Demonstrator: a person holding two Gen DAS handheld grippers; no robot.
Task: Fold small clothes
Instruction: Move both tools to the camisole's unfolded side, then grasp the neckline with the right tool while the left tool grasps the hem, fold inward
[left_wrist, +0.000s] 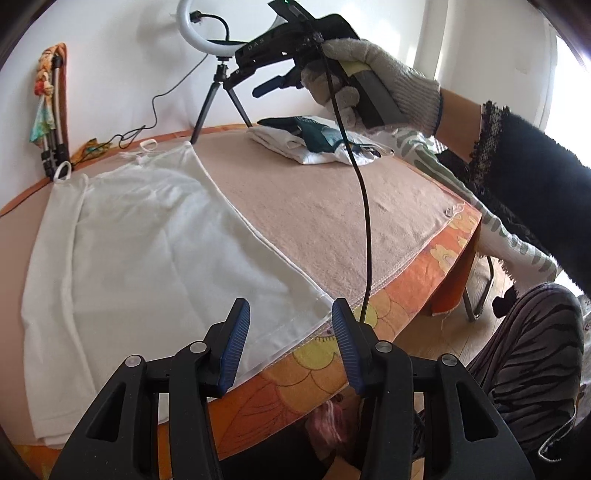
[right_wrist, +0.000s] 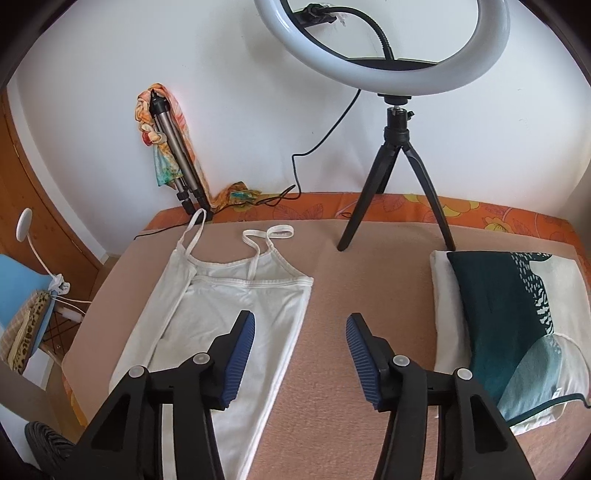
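A white strappy camisole lies on the tan towel, one side folded inward; it also shows in the right wrist view. My left gripper is open and empty, just above the camisole's hem corner at the table's front edge. My right gripper is open and empty, held above the towel beside the camisole's right edge. In the left wrist view the right gripper is raised in a gloved hand, and its cable hangs down.
A pile of folded clothes with a teal-and-white top lies at the right, also in the left wrist view. A ring light on a tripod stands at the back. A folded tripod leans on the wall. The orange tablecloth edge is near.
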